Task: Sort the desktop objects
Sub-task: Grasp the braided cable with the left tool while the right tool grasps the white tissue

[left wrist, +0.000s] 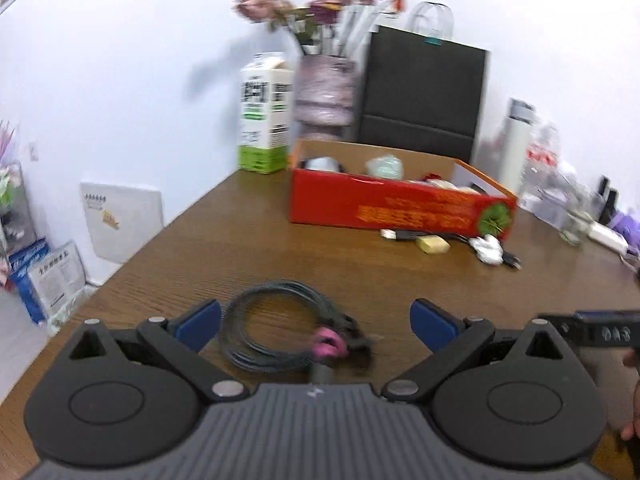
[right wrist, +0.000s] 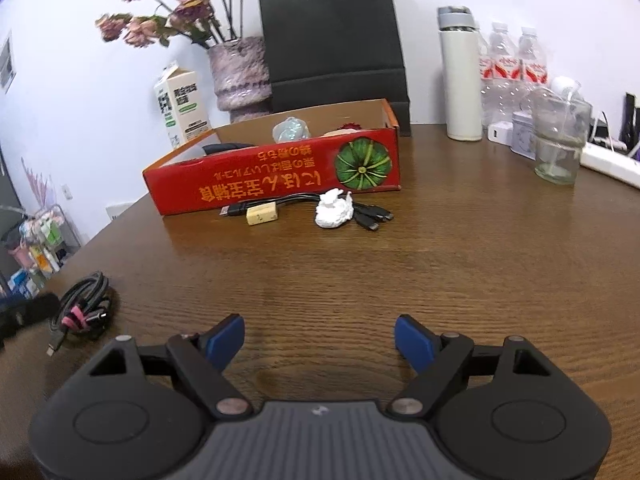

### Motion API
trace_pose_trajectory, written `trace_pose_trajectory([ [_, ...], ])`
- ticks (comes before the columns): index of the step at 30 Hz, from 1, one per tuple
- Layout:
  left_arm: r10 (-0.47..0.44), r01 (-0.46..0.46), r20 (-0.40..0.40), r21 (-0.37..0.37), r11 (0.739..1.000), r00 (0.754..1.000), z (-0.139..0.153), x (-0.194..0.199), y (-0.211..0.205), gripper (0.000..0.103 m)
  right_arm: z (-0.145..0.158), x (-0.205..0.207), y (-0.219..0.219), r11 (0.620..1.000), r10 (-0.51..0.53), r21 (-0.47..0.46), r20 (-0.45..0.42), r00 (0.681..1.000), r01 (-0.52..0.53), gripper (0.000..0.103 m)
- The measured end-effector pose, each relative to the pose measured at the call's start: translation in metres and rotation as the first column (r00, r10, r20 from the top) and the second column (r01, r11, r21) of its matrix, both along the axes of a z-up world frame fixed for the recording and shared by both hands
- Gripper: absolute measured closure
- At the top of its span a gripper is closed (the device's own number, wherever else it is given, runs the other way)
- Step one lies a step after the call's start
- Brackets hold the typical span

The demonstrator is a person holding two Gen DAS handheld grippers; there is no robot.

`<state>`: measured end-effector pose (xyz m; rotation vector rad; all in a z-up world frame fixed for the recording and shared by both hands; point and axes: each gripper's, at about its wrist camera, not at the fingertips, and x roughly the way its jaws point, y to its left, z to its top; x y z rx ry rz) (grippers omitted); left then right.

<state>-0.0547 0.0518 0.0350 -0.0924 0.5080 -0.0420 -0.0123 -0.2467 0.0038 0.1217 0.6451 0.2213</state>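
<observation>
Both tools spread wide, empty: left tool (left wrist: 316,320) over the cable coil (left wrist: 280,328); right tool (right wrist: 319,338) over bare desk (right wrist: 440,260), red box (right wrist: 276,176) clear only here.

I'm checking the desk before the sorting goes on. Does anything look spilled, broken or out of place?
Nothing is spilled or broken. A few loose things lie on the table outside the red box: a crumpled white tissue, a small yellow block and a black cable right before it, and a coiled cable with a pink tie off near the edge.
</observation>
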Motion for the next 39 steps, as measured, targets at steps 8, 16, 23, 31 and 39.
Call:
trace_pose_trajectory([
  [8, -0.170, 0.160, -0.238, -0.062, 0.985, 0.956, -0.013, 0.068, -0.006, 0.028, 0.022, 0.049, 0.024, 0.987, 0.018, -0.161, 0.075, 0.997, -0.006, 0.035],
  [16, -0.161, 0.128, -0.267, -0.135, 0.982, 0.950, -0.015, 0.096, 0.002, 0.086, 0.009, 0.131, 0.040, 0.965, 0.038, -0.262, 0.036, 0.999, -0.027, 0.064],
  [23, -0.135, 0.108, -0.182, -0.152, 0.982, 0.974, 0.010, 0.076, -0.005, 0.088, 0.012, 0.117, 0.038, 0.970, 0.067, -0.237, 0.063, 0.996, -0.051, 0.086],
  [31, -0.230, 0.227, 0.003, -0.169, 0.959, 0.973, 0.093, 0.072, -0.019, 0.090, 0.084, 0.053, 0.027, 0.981, 0.117, -0.180, 0.266, 0.957, -0.070, 0.086],
  [39, -0.283, 0.265, -0.061, -0.206, 0.942, 0.957, 0.129, 0.161, -0.041, 0.089, 0.131, 0.083, 0.000, 0.994, 0.044, -0.112, 0.323, 0.945, -0.009, 0.085],
])
